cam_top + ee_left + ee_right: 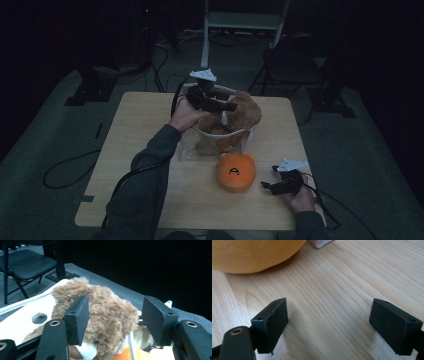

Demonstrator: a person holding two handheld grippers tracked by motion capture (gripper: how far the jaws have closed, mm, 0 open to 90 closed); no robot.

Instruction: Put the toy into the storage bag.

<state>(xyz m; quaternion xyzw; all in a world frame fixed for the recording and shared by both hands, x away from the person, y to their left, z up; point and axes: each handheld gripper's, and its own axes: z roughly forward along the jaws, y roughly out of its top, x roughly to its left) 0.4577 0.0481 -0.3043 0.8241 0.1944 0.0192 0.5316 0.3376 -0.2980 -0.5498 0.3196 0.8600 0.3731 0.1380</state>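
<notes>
A brown teddy bear [245, 112] sits in a clear plastic bin [187, 147] at the middle of the wooden table [140, 130], its head above the rim. My left gripper [232, 106] hovers at the bear's left side. In the left gripper view the furry head [107, 315] lies just beyond the left gripper [116, 315], whose jaws stand partly open with no pad visibly pressing on it. In front of the bin lies a round orange plush [236, 172] with a black face mark. My right gripper [265, 185] rests low on the table to its right, open and empty [332, 325], the orange plush [249, 255] ahead of it.
A white panel with a round hole [25, 312] lies behind the bear. A black folding chair [290, 65] and stands are on the floor beyond the table's far edge. Cables trail off the table's left side and at the right. Bare wood [324, 277] spreads in front of the right gripper.
</notes>
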